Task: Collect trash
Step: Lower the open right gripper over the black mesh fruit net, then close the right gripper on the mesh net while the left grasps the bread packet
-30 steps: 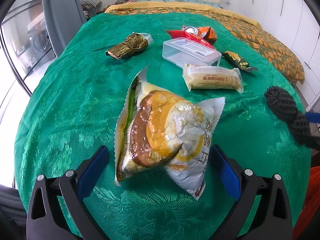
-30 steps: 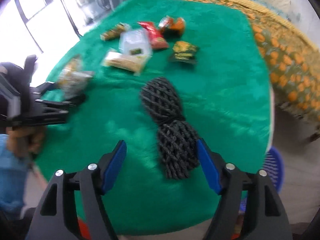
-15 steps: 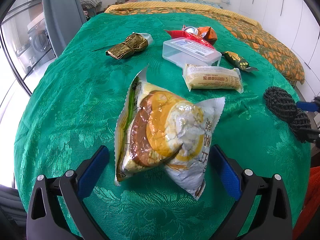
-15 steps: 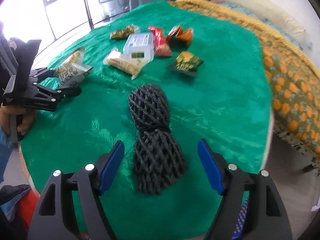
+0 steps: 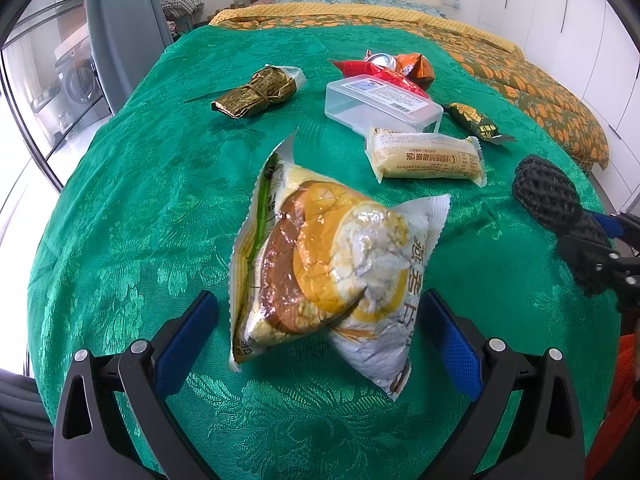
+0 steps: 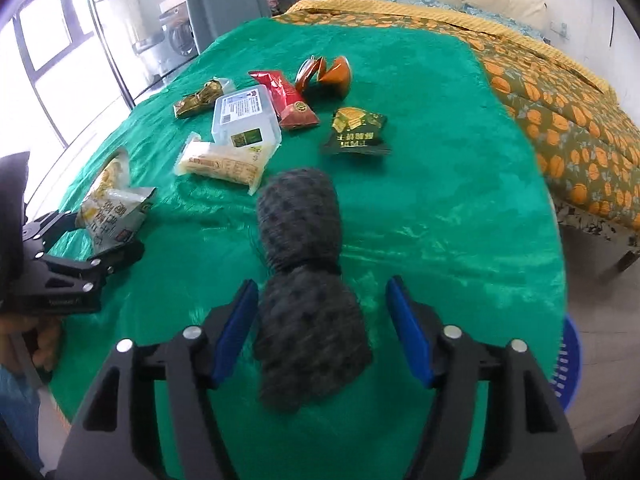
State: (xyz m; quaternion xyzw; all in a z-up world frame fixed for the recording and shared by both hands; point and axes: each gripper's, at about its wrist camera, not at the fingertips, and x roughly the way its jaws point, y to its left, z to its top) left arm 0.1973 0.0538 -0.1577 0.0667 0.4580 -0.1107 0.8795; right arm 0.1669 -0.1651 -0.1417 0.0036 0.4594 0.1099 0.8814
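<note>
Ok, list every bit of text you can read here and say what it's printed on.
"400 006 1296": on the beige snack bar wrapper, printed upside down from this view.
"燕麦片" (likely, partly creased): on the large oat bag, running sideways.
Clear box label: barcode and print too small to read.
Green packet: characters blurred, unreadable.

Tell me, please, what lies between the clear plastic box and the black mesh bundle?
The beige snack pack lies between the clear box and the black mesh bundle, clearest in the right wrist view.
</note>
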